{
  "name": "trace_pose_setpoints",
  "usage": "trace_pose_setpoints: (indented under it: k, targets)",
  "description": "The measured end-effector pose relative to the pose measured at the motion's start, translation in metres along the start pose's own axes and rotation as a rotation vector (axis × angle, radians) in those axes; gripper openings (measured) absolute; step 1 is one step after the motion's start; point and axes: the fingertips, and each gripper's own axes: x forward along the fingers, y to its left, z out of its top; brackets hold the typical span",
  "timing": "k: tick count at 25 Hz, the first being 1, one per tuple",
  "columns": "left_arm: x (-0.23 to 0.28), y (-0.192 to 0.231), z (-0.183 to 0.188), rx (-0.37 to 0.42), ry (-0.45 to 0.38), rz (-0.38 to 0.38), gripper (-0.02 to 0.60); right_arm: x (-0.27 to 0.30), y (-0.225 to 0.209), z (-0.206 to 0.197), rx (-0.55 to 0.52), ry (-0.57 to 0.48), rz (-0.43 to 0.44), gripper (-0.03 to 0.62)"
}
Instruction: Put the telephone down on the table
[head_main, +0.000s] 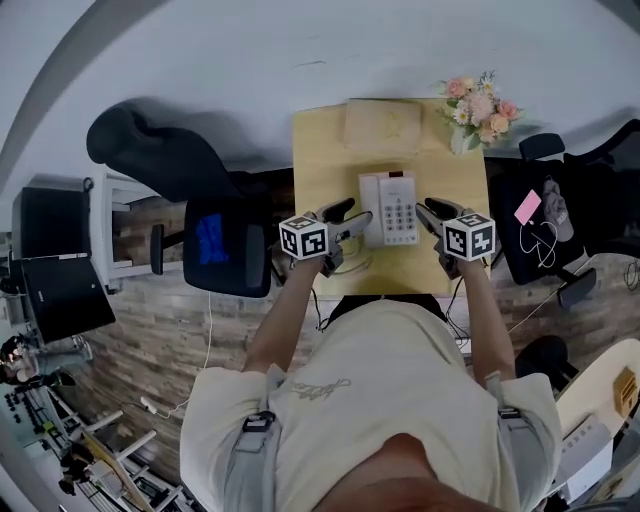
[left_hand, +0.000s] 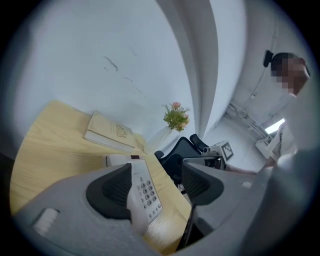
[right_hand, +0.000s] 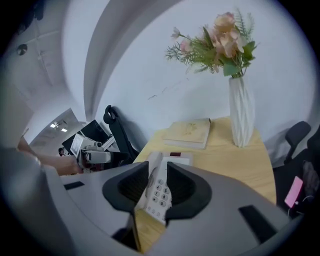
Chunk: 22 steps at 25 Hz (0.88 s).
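The white telephone (head_main: 390, 207) lies flat near the front middle of the wooden table (head_main: 325, 150), handset on its left side and keypad up. My left gripper (head_main: 350, 216) hovers just left of it and my right gripper (head_main: 428, 213) just right of it, neither touching it. In the left gripper view the jaws (left_hand: 157, 182) stand wide apart, and the telephone (left_hand: 143, 192) shows beyond the gap. The right gripper (right_hand: 159, 175) has a narrower gap with nothing in it, and the telephone (right_hand: 161, 192) rests on the table beyond.
A beige book (head_main: 383, 125) lies at the table's back edge. A white vase of flowers (head_main: 478, 110) stands at the back right corner. A black office chair (head_main: 215, 250) is left of the table, and another with a pink note (head_main: 535, 215) is to the right.
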Motion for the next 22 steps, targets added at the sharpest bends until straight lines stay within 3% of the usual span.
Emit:
trace_pose_setpoints:
  k: [3,10,14,22]
  targets:
    - [-0.010,-0.015,0.014,0.086,-0.041,0.020,0.211,-0.013,0.009,0.007,-0.038,-0.025,-0.013,0.072]
    - [-0.024,-0.045,0.048,0.294,-0.099,0.072,0.041,-0.036,0.031,0.031,-0.119,-0.092,-0.022,0.003]
    - [-0.030,-0.065,0.061,0.389,-0.097,0.079,0.020,-0.049,0.049,0.050,-0.168,-0.130,-0.005,0.003]
    - [-0.042,-0.099,0.099,0.492,-0.067,0.124,0.017,-0.077,0.086,0.098,-0.280,-0.226,0.031,0.003]
